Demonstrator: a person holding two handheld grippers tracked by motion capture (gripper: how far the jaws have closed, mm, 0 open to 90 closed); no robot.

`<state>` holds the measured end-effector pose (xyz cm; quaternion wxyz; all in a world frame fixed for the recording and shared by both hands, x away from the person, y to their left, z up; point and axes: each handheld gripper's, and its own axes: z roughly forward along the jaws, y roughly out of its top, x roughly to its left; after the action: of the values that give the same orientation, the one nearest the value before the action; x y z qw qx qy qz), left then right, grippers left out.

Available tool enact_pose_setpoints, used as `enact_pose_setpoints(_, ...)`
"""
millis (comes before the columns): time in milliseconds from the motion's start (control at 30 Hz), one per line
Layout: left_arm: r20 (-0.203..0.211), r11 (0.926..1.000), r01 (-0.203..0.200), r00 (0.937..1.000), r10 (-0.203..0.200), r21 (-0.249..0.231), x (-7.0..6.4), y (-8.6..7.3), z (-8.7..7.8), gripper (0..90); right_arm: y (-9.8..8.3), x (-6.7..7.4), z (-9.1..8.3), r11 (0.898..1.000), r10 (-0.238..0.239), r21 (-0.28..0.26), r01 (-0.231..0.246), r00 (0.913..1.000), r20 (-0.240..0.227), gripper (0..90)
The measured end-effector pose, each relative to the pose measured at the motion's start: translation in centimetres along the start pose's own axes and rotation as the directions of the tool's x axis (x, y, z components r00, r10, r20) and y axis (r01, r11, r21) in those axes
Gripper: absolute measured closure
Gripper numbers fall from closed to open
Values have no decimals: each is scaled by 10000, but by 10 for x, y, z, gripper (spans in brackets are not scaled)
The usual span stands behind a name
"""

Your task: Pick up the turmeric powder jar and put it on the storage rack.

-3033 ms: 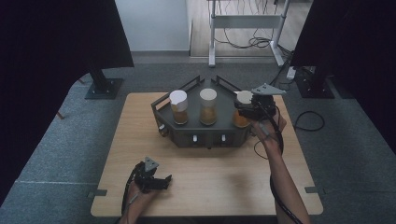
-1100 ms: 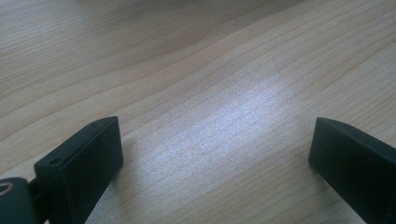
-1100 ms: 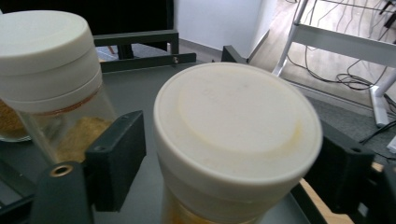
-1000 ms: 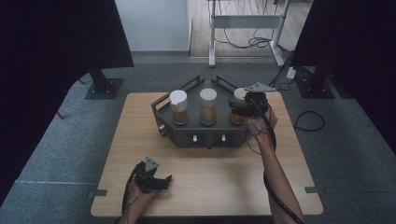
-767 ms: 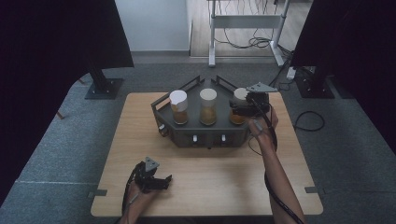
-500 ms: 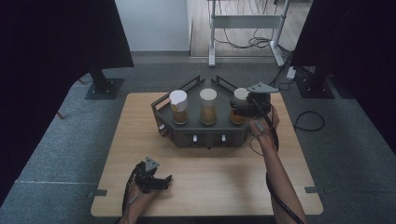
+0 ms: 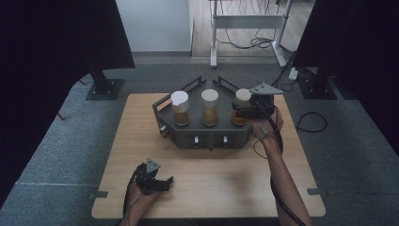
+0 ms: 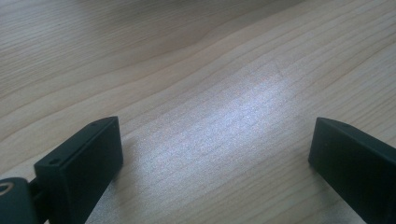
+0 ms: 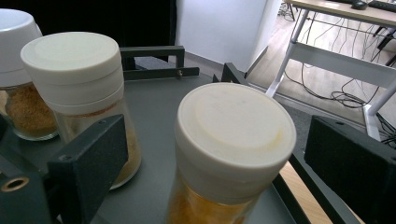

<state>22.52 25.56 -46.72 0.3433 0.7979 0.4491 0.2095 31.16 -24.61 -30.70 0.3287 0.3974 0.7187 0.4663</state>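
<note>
Right gripper (image 7: 242,111): shifted slightly toward 9 o'clock since three seconds ago, closing on the right-hand jar (image 7: 241,107) of the dark tray (image 7: 207,136). Jaws now stand wide to either side of that jar's white lid (image 9: 236,122), apart from it.

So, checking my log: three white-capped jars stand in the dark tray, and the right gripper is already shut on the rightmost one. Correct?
Not quite: the right gripper is open. The right gripper view shows its jaws apart on either side of the rightmost jar. Three white-capped jars in the dark tray is correct.

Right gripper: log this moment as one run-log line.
right gripper: open, jaws astride the rightmost jar, not closed on it | left gripper: open over bare table | rack: three capped jars
</note>
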Motion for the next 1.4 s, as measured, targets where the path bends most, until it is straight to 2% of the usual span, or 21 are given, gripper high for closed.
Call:
enact_pose_setpoints(300, -1, 10000, 1, 10000, -1, 1, 0, 0, 0, 24, -4, -1, -7, 9999, -26, -97, 25, 9999, -161, 39)
enact_pose_setpoints(733, -1, 10000, 4, 10000, -4, 4, 0, 0, 0, 24, -18, -2, -21, 9995, 50, -313, -54, 9999, -112, 41)
enact_pose_setpoints(1400, -11, 10000, 14, 10000, -14, -1, 0, 0, 0, 24, -34, 2, -39, 9996, -27, -279, 23, 9999, -154, 53)
